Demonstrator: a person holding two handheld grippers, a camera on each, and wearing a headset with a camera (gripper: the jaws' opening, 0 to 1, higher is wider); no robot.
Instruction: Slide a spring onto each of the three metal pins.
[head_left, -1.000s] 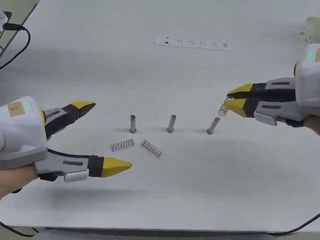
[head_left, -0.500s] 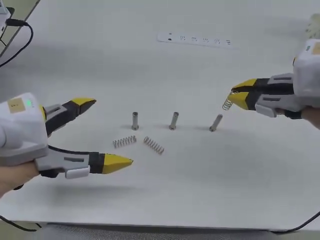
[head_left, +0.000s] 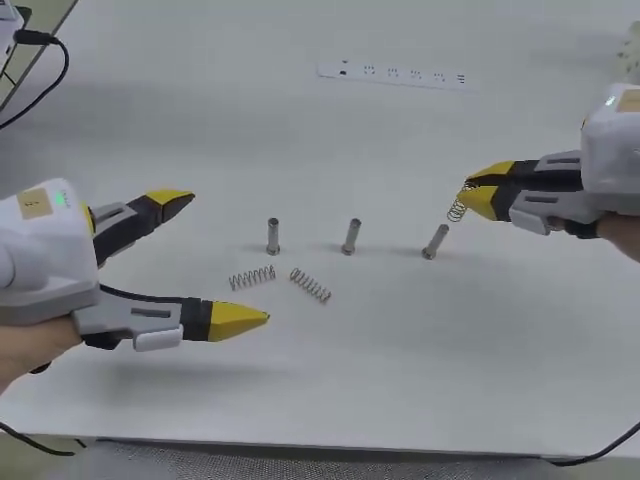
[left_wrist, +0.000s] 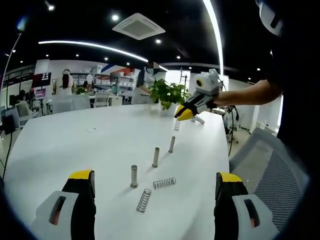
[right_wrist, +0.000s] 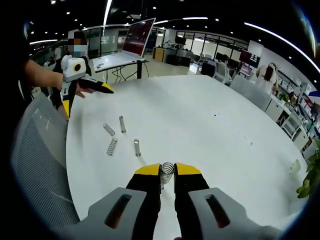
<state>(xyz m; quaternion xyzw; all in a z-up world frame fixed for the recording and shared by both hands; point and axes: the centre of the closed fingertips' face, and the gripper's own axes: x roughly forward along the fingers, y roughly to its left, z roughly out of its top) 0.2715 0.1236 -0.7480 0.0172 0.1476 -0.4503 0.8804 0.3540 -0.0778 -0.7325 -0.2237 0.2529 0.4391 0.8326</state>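
Three short metal pins stand upright in a row on the white table: left pin (head_left: 273, 236), middle pin (head_left: 351, 236), right pin (head_left: 435, 241). All three are bare. Two loose springs (head_left: 251, 278) (head_left: 310, 285) lie just in front of the left and middle pins. My right gripper (head_left: 478, 194) is shut on a third spring (head_left: 456, 210), which hangs just above and right of the right pin. Between its jaws the spring (right_wrist: 167, 172) shows end-on. My left gripper (head_left: 210, 260) is open and empty, to the left of the pins (left_wrist: 156, 157).
A white power strip (head_left: 393, 75) lies at the far side of the table. A black cable (head_left: 40, 62) curls at the far left corner. The table's front edge (head_left: 320, 445) is close to me. A mesh chair (right_wrist: 35, 150) stands beside the table.
The head camera has shifted a little. The right gripper still holds the spring in about the same place over the right pin, and the left gripper stays open.
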